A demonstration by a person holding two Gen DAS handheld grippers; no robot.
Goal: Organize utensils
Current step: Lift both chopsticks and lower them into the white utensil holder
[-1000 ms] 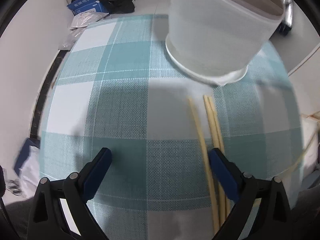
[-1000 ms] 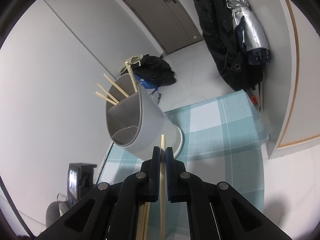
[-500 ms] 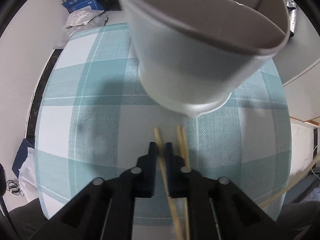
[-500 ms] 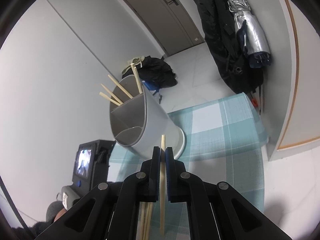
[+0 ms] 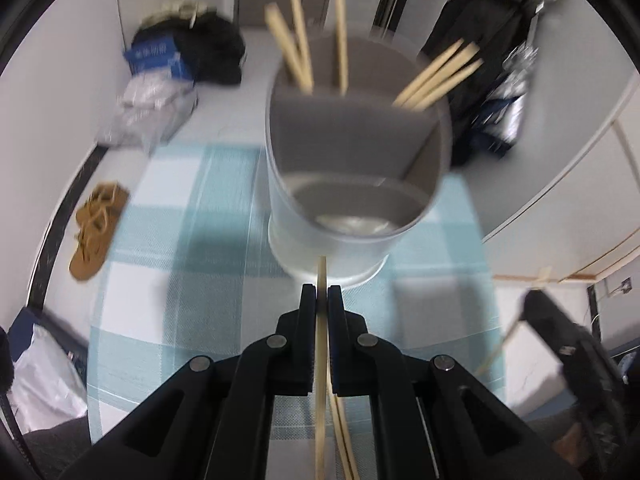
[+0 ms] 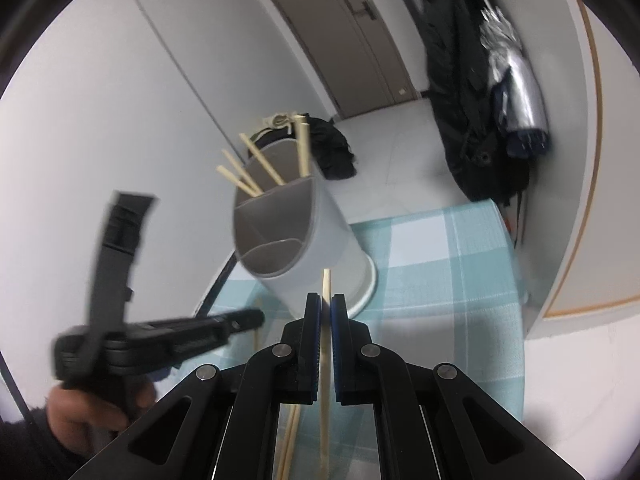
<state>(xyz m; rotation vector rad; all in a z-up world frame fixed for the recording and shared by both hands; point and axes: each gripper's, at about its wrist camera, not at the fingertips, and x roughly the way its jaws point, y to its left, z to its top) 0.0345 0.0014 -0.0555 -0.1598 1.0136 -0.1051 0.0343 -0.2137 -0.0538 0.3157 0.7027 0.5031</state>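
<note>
A grey divided utensil holder (image 5: 352, 184) stands on the teal checked tablecloth (image 5: 192, 264), with several wooden chopsticks (image 5: 300, 56) in its far compartments. My left gripper (image 5: 321, 300) is shut on one chopstick (image 5: 320, 380), lifted just short of the holder's base. Two more chopsticks (image 5: 340, 432) lie on the cloth beneath. In the right wrist view the holder (image 6: 296, 232) stands ahead and left. My right gripper (image 6: 326, 304) is shut on a chopstick (image 6: 325, 360). The left gripper's body (image 6: 168, 336) shows at lower left, held by a hand.
A brown sandal (image 5: 94, 236), white plastic bags (image 5: 152, 100), a blue box (image 5: 158, 60) and dark clothing (image 5: 216, 52) lie on the floor beyond the table. Dark coats and an umbrella (image 6: 516, 92) hang at the right by a door (image 6: 348, 32).
My left gripper went from open over the chopsticks on the cloth to shut on one, then rose and tilted up so the holder's inside shows. The right gripper shifted slightly, still gripping its chopstick.
</note>
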